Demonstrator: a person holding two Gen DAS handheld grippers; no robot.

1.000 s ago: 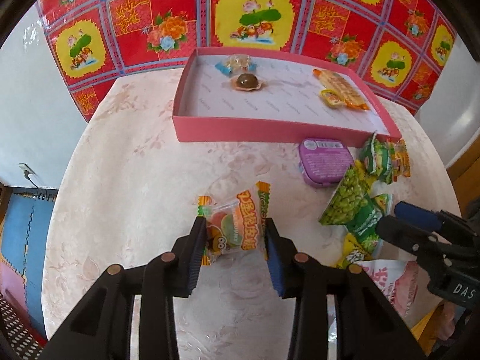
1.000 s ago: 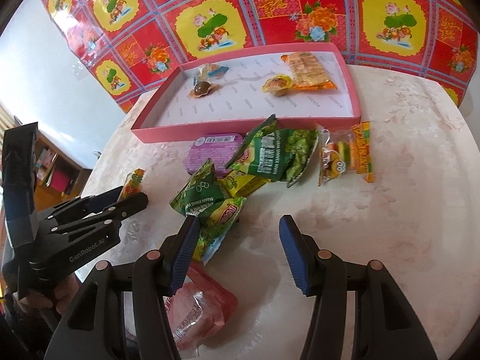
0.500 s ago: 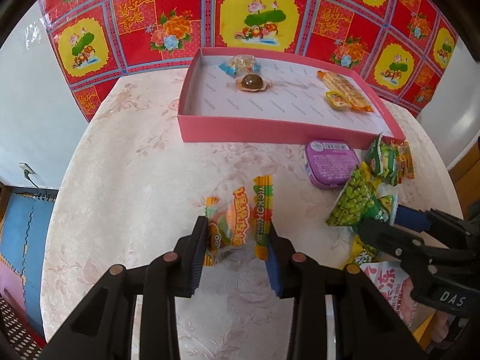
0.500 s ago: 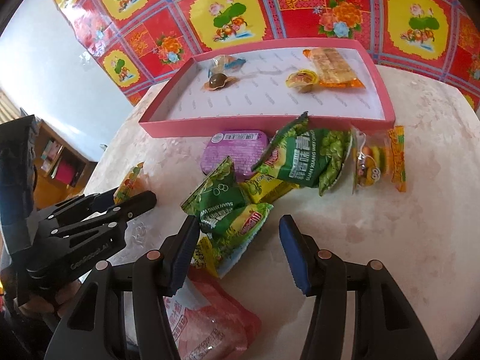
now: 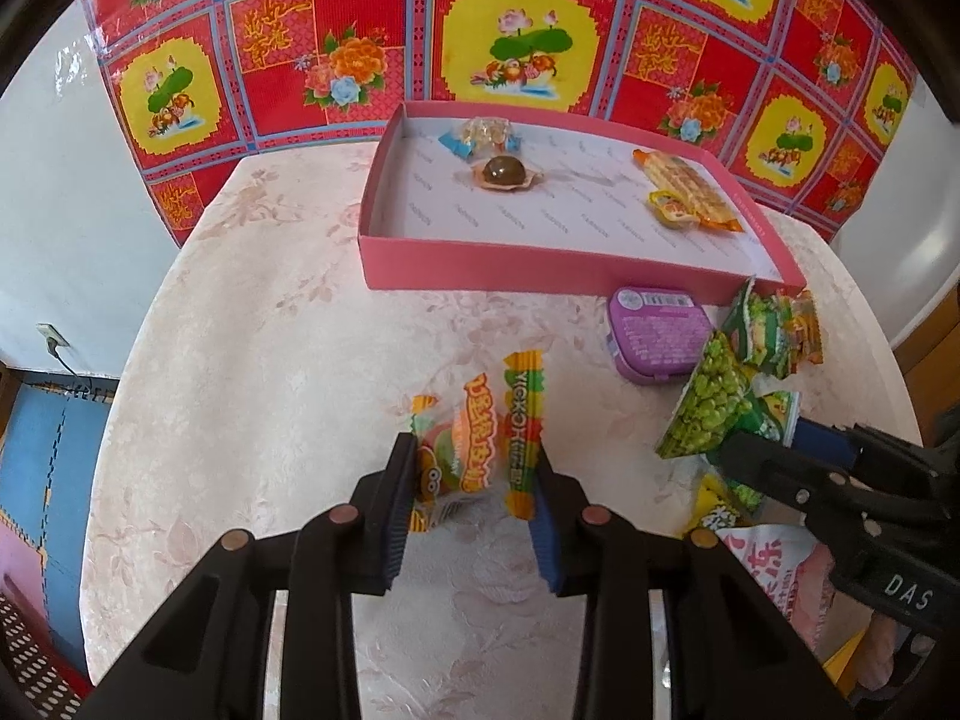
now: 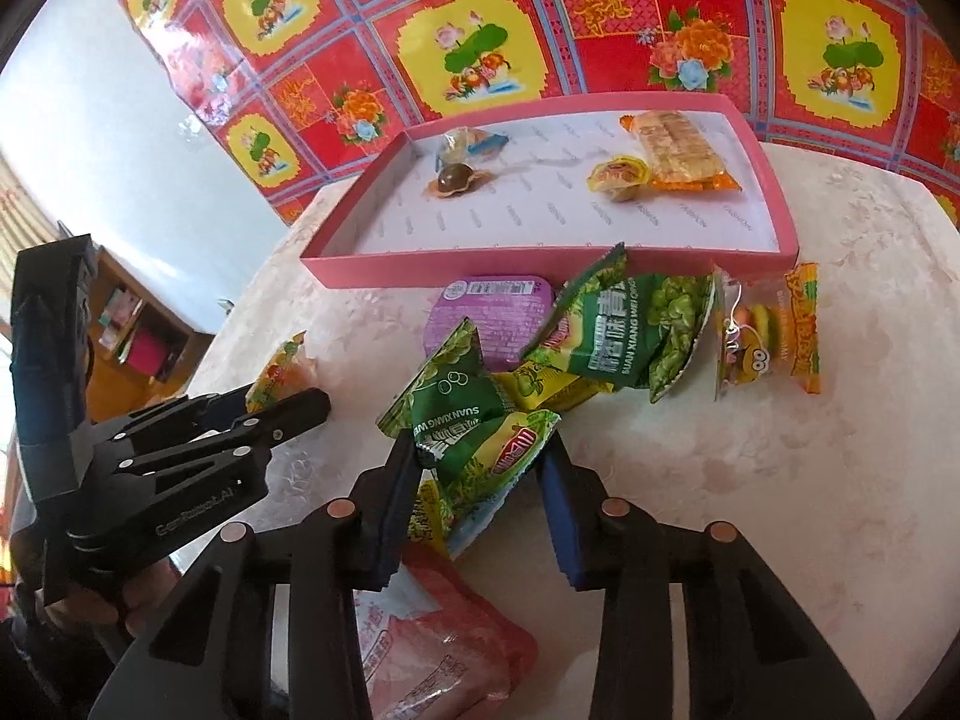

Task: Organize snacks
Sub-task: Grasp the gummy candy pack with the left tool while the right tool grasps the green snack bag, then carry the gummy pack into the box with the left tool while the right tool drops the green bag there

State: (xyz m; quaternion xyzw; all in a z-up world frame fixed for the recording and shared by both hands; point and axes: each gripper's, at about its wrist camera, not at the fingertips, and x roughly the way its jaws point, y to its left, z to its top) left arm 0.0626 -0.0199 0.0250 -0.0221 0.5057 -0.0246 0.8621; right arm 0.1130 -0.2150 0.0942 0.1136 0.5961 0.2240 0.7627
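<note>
My left gripper [image 5: 474, 480] is shut on an orange gummy-burger packet [image 5: 480, 438] and holds it above the table, in front of the pink tray [image 5: 540, 264]. The tray holds a brown candy [image 5: 503, 171], a clear wrapped sweet [image 5: 480, 135], an orange wafer pack [image 5: 690, 186] and a small jelly cup [image 5: 669, 210]. My right gripper [image 6: 480, 468] has its jaws closing around a green-and-yellow snack packet [image 6: 492, 450] in the pile of green pea packets [image 6: 630, 330]; both pads look to touch it.
A purple tin [image 6: 489, 315] lies before the tray. A second gummy-burger packet [image 6: 768, 336] lies at the right. A pink bag [image 6: 438, 642] sits under my right gripper. The round table [image 5: 240, 360] has a pale floral cloth; a red patterned wall stands behind.
My left gripper has lifted the gummy packet and moved it a little toward the tray. My right gripper moved left and forward onto the green packet pile and its jaws narrowed around a packet.
</note>
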